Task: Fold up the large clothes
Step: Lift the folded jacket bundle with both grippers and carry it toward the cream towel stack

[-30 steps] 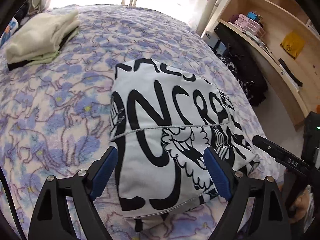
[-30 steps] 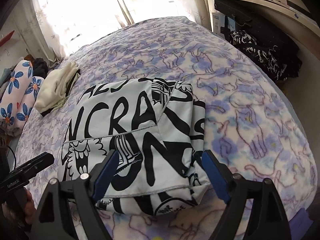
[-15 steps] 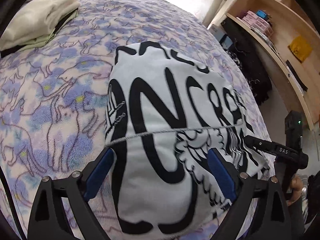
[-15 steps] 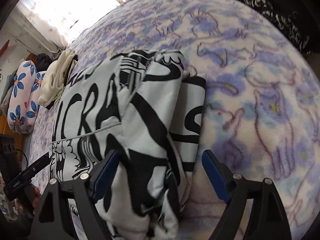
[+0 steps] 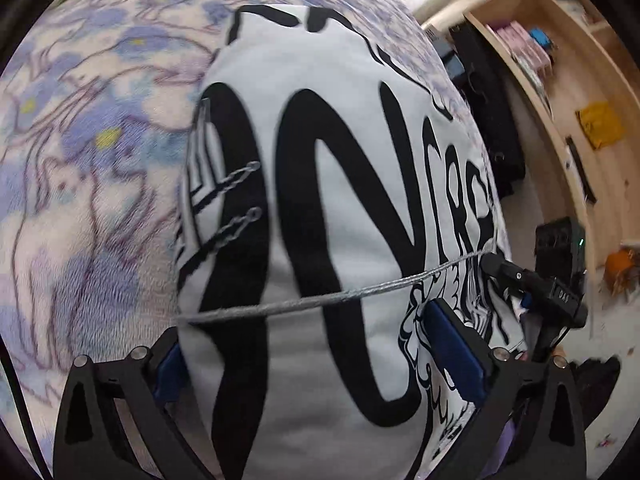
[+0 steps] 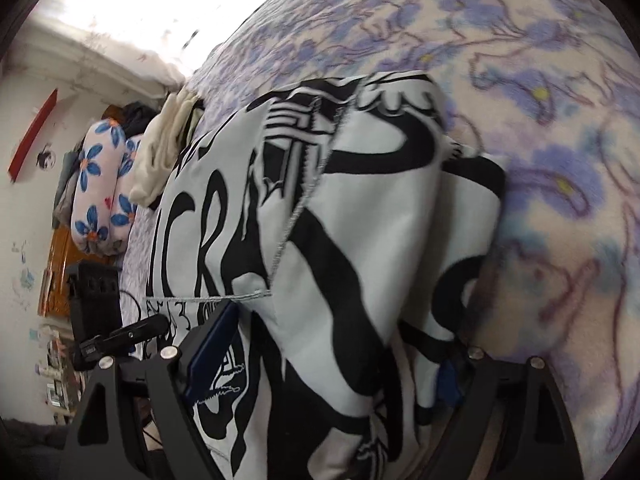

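Folded garment (image 5: 320, 208) lies on bed (image 5: 80, 184), white with black lettering. Left gripper (image 5: 308, 344) straddles its near edge, jaws just widened, released. Right gripper (image 6: 332, 352) likewise spread over folds, not clamped. Shelf (image 5: 560, 92) far right.

folded garment (image 5: 320, 200) sits on the bed (image 5: 80, 200) | both grippers at its near edge | clothes pile (image 6: 164, 160) behind it | shelves (image 5: 580, 100) off right

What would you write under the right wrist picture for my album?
Right gripper open wide around the folded black-and-white garment on the purple cat blanket.
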Demonstrator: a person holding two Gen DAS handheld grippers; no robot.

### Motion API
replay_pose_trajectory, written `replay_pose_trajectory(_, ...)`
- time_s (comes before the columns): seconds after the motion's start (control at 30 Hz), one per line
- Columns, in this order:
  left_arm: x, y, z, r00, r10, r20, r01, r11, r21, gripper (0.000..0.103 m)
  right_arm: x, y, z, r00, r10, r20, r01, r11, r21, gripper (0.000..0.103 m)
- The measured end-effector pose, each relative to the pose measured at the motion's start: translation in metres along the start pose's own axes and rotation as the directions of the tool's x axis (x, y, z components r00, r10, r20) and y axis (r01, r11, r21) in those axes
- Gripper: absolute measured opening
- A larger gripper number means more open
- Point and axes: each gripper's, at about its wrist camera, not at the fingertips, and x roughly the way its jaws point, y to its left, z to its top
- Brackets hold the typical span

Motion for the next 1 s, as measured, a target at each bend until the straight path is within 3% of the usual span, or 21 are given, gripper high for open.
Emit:
replay_pose_trajectory(0.2,0.014,-0.014,0.005,0.996,0.093,-0.004,-0.093,0.995,0.047,0.103,0.018,0.010,0.004,0.997,-0.069,-0.022,0.068,0.997,-0.037,0.085)
replay_pose_trajectory(0.33,0.018,-0.026,0.008,0.989,0.145,-0.003,-0.145,0.987,0.066,0.099,0.016,0.016,0.001,0.996,-0.089,0.001,0.089,0.995,-0.052,0.074)
replay_pose_trajectory(0.47,0.008,-0.052,0.007,0.974,0.215,0.065,-0.222,0.965,0.138,0.081,0.011,0.033,-0.001,0.993,-0.115,0.025,0.117,0.990,-0.084,0.057)
replay_pose_trajectory(0.53,0.002,-0.066,0.006,0.964,0.245,0.103,-0.261,0.948,0.184,0.073,0.005,0.051,-0.003,0.989,-0.141,0.047,0.145,0.982,-0.117,0.043)
replay_pose_trajectory(0.6,-0.004,-0.081,0.003,0.951,0.276,0.140,-0.302,0.926,0.227,0.064,0.000,0.065,-0.006,0.984,-0.167,0.062,0.174,0.975,-0.138,0.038)
replay_pose_trajectory(0.8,-0.042,-0.088,-0.011,0.920,0.338,0.200,-0.385,0.877,0.287,0.059,-0.007,0.118,-0.024,0.973,-0.203,0.112,0.221,0.957,-0.185,0.032)
replay_pose_trajectory(1.0,-0.111,-0.053,-0.024,0.900,0.370,0.231,-0.425,0.864,0.271,0.058,0.003,0.168,-0.043,0.981,-0.150,0.120,0.171,0.967,-0.187,0.031)
